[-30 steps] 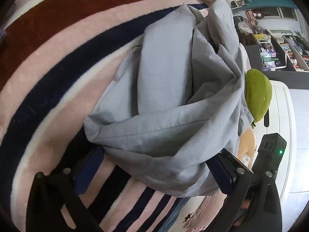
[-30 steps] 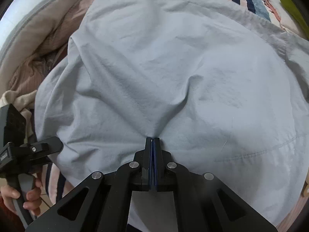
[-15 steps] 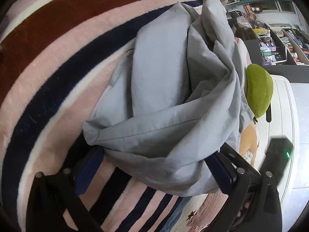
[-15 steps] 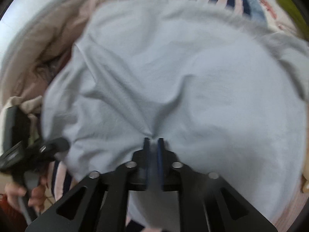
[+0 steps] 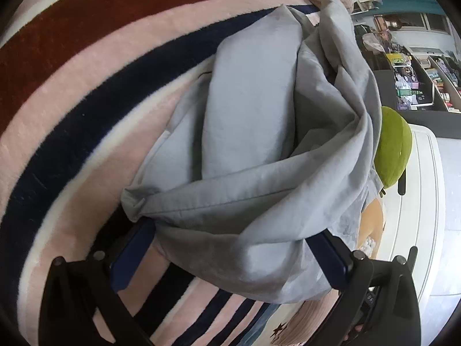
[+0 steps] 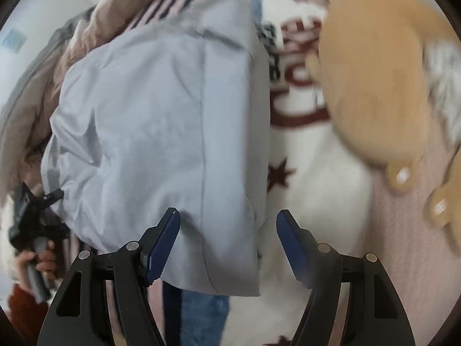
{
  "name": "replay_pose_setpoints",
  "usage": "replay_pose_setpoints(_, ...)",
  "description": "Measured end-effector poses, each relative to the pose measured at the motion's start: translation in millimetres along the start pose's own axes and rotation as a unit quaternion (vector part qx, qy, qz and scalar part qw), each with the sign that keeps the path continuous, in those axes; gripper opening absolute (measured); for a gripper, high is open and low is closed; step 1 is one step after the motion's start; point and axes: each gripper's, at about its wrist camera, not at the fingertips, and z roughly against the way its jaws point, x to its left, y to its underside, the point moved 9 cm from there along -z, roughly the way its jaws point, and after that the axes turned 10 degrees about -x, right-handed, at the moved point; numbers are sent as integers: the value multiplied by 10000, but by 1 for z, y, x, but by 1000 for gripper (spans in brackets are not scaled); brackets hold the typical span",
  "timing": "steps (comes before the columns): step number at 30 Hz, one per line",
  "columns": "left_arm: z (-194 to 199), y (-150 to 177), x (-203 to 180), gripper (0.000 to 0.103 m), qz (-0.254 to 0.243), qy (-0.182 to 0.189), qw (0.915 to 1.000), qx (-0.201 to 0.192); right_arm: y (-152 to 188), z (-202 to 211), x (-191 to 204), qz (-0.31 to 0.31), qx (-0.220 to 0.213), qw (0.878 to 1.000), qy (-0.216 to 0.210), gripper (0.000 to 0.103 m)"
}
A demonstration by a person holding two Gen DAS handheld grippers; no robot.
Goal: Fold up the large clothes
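Garment (image 5: 253, 132) on blanket (image 5: 86, 86); plush toy (image 6: 374, 80) right.

The left wrist camera sits just behind its tongs (image 5: 230, 253), tilted down and very close over the grey garment (image 5: 253, 132) on the striped blanket (image 5: 86, 86), with shelves (image 5: 415, 86) far off to the right. The right wrist camera looks more steeply down past its own tongs (image 6: 227, 245), equally near. Both views share the garment (image 6: 161, 132) and blanket.
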Motion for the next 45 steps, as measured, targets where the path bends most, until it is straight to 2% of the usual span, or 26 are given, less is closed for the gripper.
replay_pose_setpoints(3,-5,-3,4,102,91,8,10000,33,7,-12,-3,-270,82,9994,-183,60)
replay_pose_setpoints(4,-6,-5,5,102,134,9,9999,22,8,-13,-1,-286,55,9992,-267,46)
replay_pose_setpoints(5,-5,-7,4,102,165,-5,9999,-16,6,-14,2,-242,4,9993,-276,42)
replay_pose_setpoints(6,-4,-8,2,99,154,0,9999,-36,2,-14,6,-100,-96,9998,-156,39)
replay_pose_setpoints(8,2,-10,-5,89,-26,60,9999,-130,-4,-13,16,53,-175,9997,-188,29)
replay_pose_setpoints(10,8,-12,-6,77,-162,107,9997,-179,-10,-12,30,70,-227,9988,-420,28)
replay_pose_setpoints(11,10,-13,-6,75,-185,133,9996,-191,-13,-13,34,117,-226,9988,-425,27)
replay_pose_setpoints(14,8,-15,-4,68,-99,247,9995,-154,-18,-25,39,494,-169,9986,-34,27)
replay_pose_setpoints(16,5,-16,-6,63,-131,222,9995,-209,-19,-29,36,411,-126,9991,61,28)
replay_pose_setpoints(19,6,-15,-9,62,-65,200,9995,-251,-18,-32,33,154,-13,9999,47,31)
replay_pose_setpoints(21,9,-13,-11,62,-42,275,9994,-185,-17,-17,31,68,71,9999,-18,32)
replay_pose_setpoints(23,12,-11,-5,62,-5,355,9993,-105,-16,1,27,82,11,10000,-3,37)
replay_pose_setpoints(25,15,-11,-2,62,-2,387,9992,-42,-18,27,30,237,-198,9995,14,37)
replay_pose_setpoints(26,16,-11,-1,65,14,391,9992,-3,-18,33,32,290,-257,9992,10,37)
replay_pose_setpoints(28,19,-8,0,77,96,442,9989,102,-19,51,42,427,-423,9982,-69,37)
replay_pose_setpoints(30,24,-3,-3,81,48,523,9985,141,-20,57,51,531,-510,9972,-109,37)
replay_pose_setpoints(33,34,4,-5,84,-171,447,9988,118,-20,62,62,658,-573,9961,-117,37)
replay_pose_setpoints(35,39,7,-6,84,-256,429,9987,111,-20,59,69,623,-592,9959,-267,37)
replay_pose_setpoints(40,41,9,0,84,-290,249,9992,119,-15,53,72,559,-493,9967,-326,37)
replay_pose_setpoints(45,64,7,-2,84,-468,-57,9987,-206,-11,54,83,719,-490,9955,-384,37)
